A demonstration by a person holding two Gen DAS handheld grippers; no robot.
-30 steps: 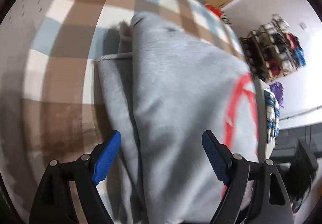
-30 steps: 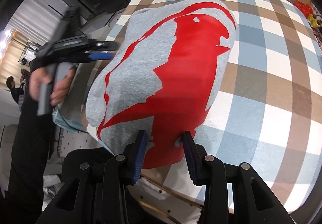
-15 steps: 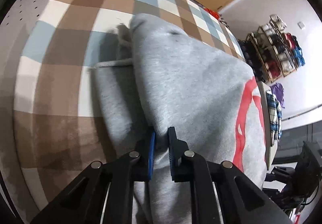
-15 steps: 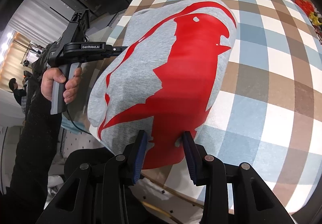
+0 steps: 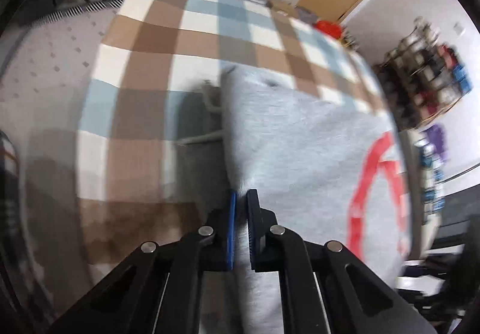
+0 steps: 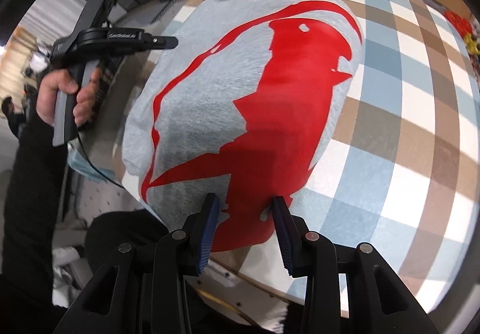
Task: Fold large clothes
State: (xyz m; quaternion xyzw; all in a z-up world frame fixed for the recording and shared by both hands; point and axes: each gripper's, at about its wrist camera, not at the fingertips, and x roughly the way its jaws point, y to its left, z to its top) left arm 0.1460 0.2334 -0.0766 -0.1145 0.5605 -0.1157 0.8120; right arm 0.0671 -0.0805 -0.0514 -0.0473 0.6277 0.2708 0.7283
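The left gripper (image 5: 241, 226) has just clamped shut on the grey sweatshirt (image 5: 294, 148) fold nearest the checked tablecloth's (image 5: 144, 70) near edge, so a fold can start. The right gripper (image 6: 246, 227) stands half open astride the hem, pads apparently not pinching it.

Sweatshirt (image 6: 210, 112): grey cloth, matt, fleecy, fine-ribbed at hem; red print (image 6: 294, 100) smooth, slight sheen. Checked cover (image 6: 405, 130): woven cloth, matt. Left gripper (image 5: 241, 226), right gripper (image 6: 247, 229): black matt plastic, ridged blue pads (image 6: 210, 229), shiny metal pins.
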